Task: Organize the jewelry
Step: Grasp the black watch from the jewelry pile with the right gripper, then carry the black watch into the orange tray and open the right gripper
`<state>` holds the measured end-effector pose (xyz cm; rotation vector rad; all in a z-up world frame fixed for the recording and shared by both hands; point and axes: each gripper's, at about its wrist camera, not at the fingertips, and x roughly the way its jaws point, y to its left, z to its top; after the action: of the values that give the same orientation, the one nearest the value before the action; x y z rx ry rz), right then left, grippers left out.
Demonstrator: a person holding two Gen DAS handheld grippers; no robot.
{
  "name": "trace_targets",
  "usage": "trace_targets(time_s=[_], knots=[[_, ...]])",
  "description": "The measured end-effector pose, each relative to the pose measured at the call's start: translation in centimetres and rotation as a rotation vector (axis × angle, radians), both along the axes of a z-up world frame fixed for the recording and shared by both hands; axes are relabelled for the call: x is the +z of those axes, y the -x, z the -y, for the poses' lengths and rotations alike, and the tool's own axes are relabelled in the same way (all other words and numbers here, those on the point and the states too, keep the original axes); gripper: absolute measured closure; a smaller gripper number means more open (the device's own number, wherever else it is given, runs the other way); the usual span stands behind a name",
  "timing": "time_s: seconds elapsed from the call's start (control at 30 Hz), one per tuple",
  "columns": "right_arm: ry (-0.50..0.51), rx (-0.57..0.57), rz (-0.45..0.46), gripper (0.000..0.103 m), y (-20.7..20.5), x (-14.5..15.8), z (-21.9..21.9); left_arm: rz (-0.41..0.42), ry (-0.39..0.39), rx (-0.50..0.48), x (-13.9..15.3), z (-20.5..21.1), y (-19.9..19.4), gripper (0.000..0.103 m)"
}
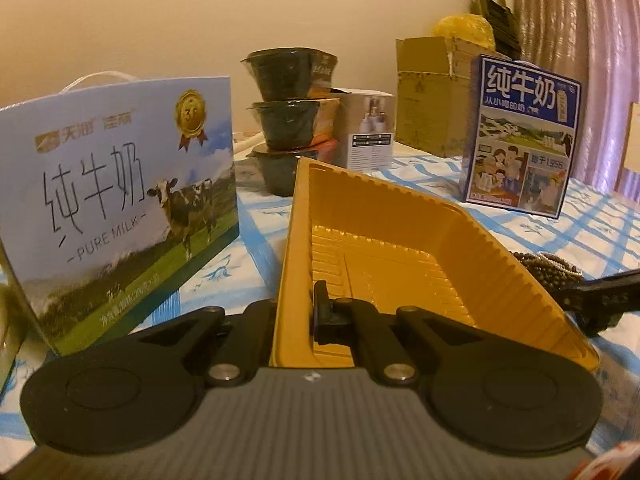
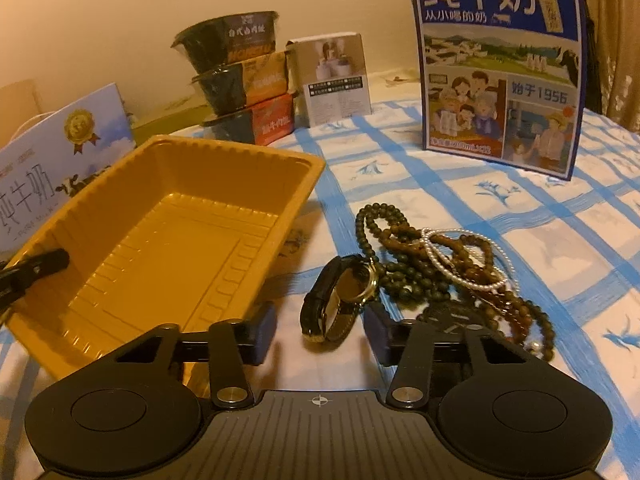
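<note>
On the blue-checked cloth of the bench (image 2: 460,184) sits a yellow plastic tray (image 2: 168,216) with ribbed walls and a stepped floor; nothing lies in it. The left gripper (image 1: 308,312) has its fingers pressed together on the tray's near wall, 1 finger inside and 1 outside the rim, and the tray looks tilted in the left wrist view.

Just right of the tray lies the jewelry: a black-strapped watch (image 2: 340,300) with a gold-rimmed face stands on its edge, touching a heap of dark green beads (image 2: 404,272), brown beads (image 2: 480,276) and a thin white pearl loop (image 2: 460,260). The right gripper (image 2: 320,332) has its fingers spread on either side of the watch, not touching it.

Behind stand 3 stacked black bowls (image 2: 240,80) with orange and red labels whose print is too blurred to read, and a small grey box (image 2: 332,80). A pale blue carton (image 1: 120,200) with a cow reads "纯牛奶" and "PURE MILK"; a dark blue carton (image 2: 500,68) reads "纯牛奶" and "始于1956". A brown cardboard box (image 1: 432,96) shows in the left wrist view.

Open cloth lies between the jewelry and the dark blue carton, and to the right of the beads.
</note>
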<state>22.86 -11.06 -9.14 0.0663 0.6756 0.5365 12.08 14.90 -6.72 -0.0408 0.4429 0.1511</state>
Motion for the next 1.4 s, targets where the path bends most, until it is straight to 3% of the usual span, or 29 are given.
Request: trace_targets(time_s=[0.17,0.27,0.3,0.6,0.87,1.03,1.27,1.33,1.37,1.4], knots=[[-0.002,0.015,-0.006,0.067,-1.2,-0.4,-0.8,-0.009,0.013,-0.009,-0.2,-0.3,-0.3,0.101],[0.010,0.022,-0.011,0.087,-1.7,-0.7,-1.2,-0.011,0.011,-0.019,0.0,-0.5,-0.4,0.101],[-0.003,0.026,-0.017,0.089,-1.8,-0.7,-1.0,-0.011,0.010,-0.021,0.0,-0.5,-0.4,0.101],[-0.062,0.008,0.044,0.089,-0.2,2.3,0.8,-0.014,0.018,-0.032,0.2,-0.3,0.1,0.101],[0.015,0.191,0.200,0.089,4.7,5.8,-2.1,-0.017,0.032,-0.033,0.1,-0.1,1.1,0.101],[0.121,0.314,0.235,0.089,7.2,4.8,-5.1,-0.012,0.029,-0.030,0.3,-0.1,1.5,0.101],[0.167,0.368,0.192,0.089,7.9,2.5,-6.8,-0.017,0.028,-0.025,0.3,0.1,1.7,0.101],[0.172,0.362,0.180,0.087,7.8,2.4,-6.8,-0.018,0.030,-0.022,0.3,0.2,1.8,0.101],[0.163,0.363,0.171,0.080,7.7,2.6,-6.6,-0.016,0.028,-0.018,0.3,0.2,1.8,0.101],[0.135,0.366,0.163,0.067,7.7,2.9,-6.2,-0.019,0.031,-0.019,0.2,0.1,1.8,0.101]])
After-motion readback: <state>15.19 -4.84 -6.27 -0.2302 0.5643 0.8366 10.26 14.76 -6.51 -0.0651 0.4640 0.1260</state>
